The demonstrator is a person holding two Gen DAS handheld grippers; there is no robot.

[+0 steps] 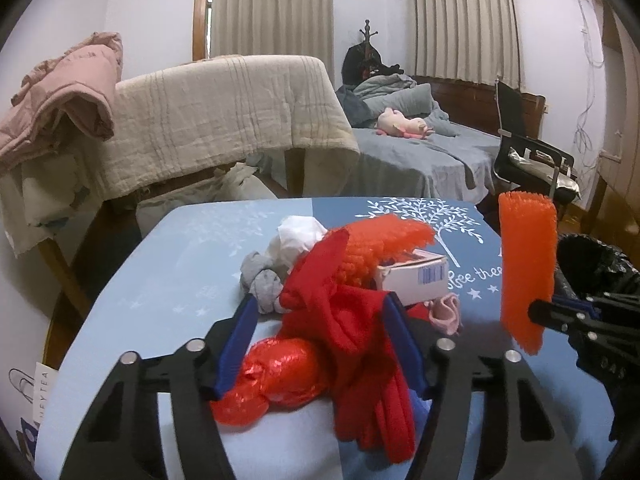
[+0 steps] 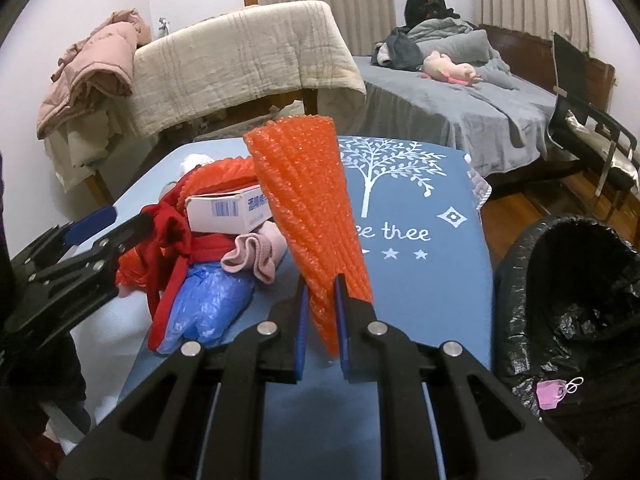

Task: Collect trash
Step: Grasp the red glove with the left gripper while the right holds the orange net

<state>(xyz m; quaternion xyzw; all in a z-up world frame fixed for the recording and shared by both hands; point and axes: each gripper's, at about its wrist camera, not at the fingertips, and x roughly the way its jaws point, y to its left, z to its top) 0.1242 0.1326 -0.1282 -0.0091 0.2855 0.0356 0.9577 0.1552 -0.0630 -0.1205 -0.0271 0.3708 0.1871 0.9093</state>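
Observation:
A pile of trash and cloth lies on the blue table: a red cloth, a crumpled red plastic bag, orange foam netting, a white box, grey socks, white tissue. My left gripper is open, its jaws on either side of the red cloth. My right gripper is shut on a folded orange bubble-wrap sheet and holds it upright above the table; the sheet also shows in the left wrist view. A blue plastic bag and pink cloth lie beside the pile.
A bin lined with a black bag stands right of the table, a pink mask on its side. Behind are a chair draped with a beige blanket, a bed and a black chair.

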